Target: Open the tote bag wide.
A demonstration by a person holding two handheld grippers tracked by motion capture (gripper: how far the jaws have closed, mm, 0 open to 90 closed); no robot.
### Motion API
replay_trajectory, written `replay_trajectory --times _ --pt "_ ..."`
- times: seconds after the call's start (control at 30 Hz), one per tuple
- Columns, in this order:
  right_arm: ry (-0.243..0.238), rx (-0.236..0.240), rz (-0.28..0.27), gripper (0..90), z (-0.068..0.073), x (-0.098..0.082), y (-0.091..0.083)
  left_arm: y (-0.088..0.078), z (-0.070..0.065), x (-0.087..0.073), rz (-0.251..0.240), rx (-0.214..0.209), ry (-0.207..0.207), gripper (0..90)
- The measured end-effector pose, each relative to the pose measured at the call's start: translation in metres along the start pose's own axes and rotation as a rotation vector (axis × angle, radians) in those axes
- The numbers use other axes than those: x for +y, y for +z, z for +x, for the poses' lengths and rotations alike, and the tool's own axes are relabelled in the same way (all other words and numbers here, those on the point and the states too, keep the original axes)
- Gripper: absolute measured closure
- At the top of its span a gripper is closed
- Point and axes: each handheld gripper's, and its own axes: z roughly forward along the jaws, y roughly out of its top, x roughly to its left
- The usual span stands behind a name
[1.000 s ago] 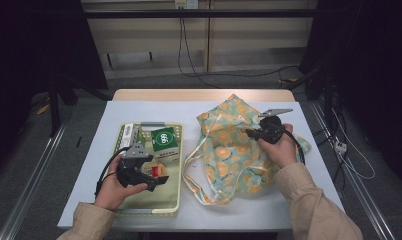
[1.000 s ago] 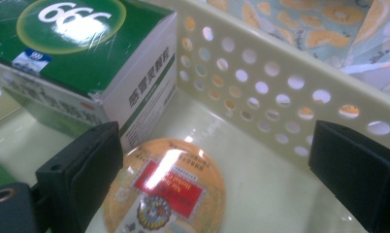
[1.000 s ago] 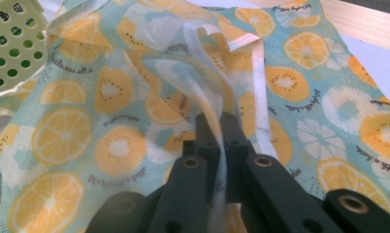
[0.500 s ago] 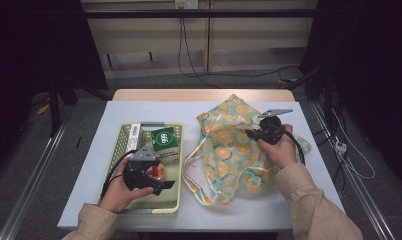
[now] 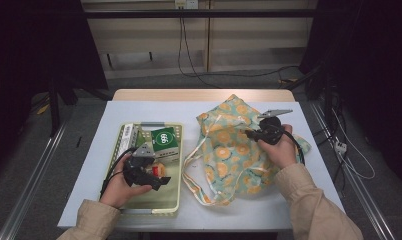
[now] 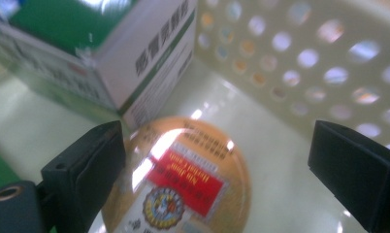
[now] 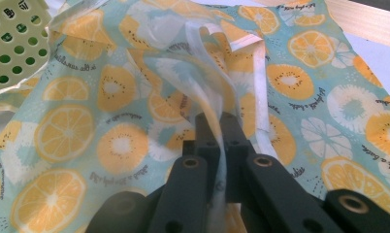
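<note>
Since a second ago, the left gripper has slid a little toward the near right part of the pale yellow basket, while the right gripper has stayed where it was on the fabric bag.

From the high view, a person's two sleeved forearms come in from the bottom edge over a light grey table. At the left of the table lies the perforated basket; at the right lies a crumpled bag printed with orange and lemon slices on a pale teal ground, its white handles looping toward the basket.

Left gripper: its jaws stand wide apart and grip nothing. In the left gripper view, a round amber jar with a red label lies on the basket floor between them — the left jaw sits just beside the jar's edge, though contact cannot be told through the blur, and the right jaw is well apart from it. A green-and-white carton rests just behind the jar, near the basket's holed wall. In the high view the jar shows as a small reddish spot just beside the gripper, with the carton further back.

Right gripper: in the right gripper view its jaws are closed tight on a fold of the bag's cloth — a thin pale strip of fabric rises pinched between the two black tips, the rest of the bag spread out behind.
</note>
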Motion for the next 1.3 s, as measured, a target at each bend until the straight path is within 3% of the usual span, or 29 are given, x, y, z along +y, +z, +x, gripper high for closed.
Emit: replay_trajectory --times 0.03,0.13,0.17,0.33,0.53,0.7,0.8,0.87,1.03,1.13,1.17,1.3 --pt "0.0 0.001 0.001 89.4 0.0 0.0 0.0 0.0 0.0 0.0 0.012 0.001 0.023 6.0" --pt "-0.001 0.003 0.002 89.4 0.0 0.0 0.0 0.002 -0.001 0.0 0.01 0.017 0.029 5.5" --pt "0.0 0.002 0.002 89.4 0.0 0.0 -0.001 0.001 0.0 -0.001 0.021 0.027 0.05 4.9" --pt "0.004 0.003 0.001 89.4 -0.001 0.0 -0.002 0.0 0.002 -0.001 0.007 0.03 0.024 6.5" --pt "-0.002 0.004 0.0 89.3 0.0 0.0 -0.001 0.001 0.003 -0.001 0.009 0.046 0.047 5.8" --pt "-0.005 0.004 0.0 89.3 0.0 0.0 -0.002 -0.001 0.005 0.001 -0.009 0.062 0.037 6.2" --pt "-0.005 0.007 0.002 89.3 0.0 0.0 -0.002 0.0 0.009 -0.001 0.017 0.083 0.014 6.2" --pt "-0.006 0.01 0.002 89.3 0.0 0.0 -0.002 0.002 0.01 -0.002 0.041 0.053 0.011 6.4" --pt "-0.002 0.012 0.003 89.3 0.0 0.0 -0.002 0.006 0.007 -0.005 0.107 0.049 0.033 6.7" --pt "-0.003 0.01 0.006 89.3 0.0 -0.001 -0.002 0.006 0.005 -0.006 0.135 0.076 0.041 12.7" --pt "-0.004 0.011 0.005 89.3 0.0 -0.001 -0.002 0.006 0.007 -0.006 0.143 0.035 0.035 14.4" --pt "0.0 0.013 0.003 89.3 0.0 -0.002 -0.002 0.004 0.006 -0.006 0.15 0.041 0.024 19.8"
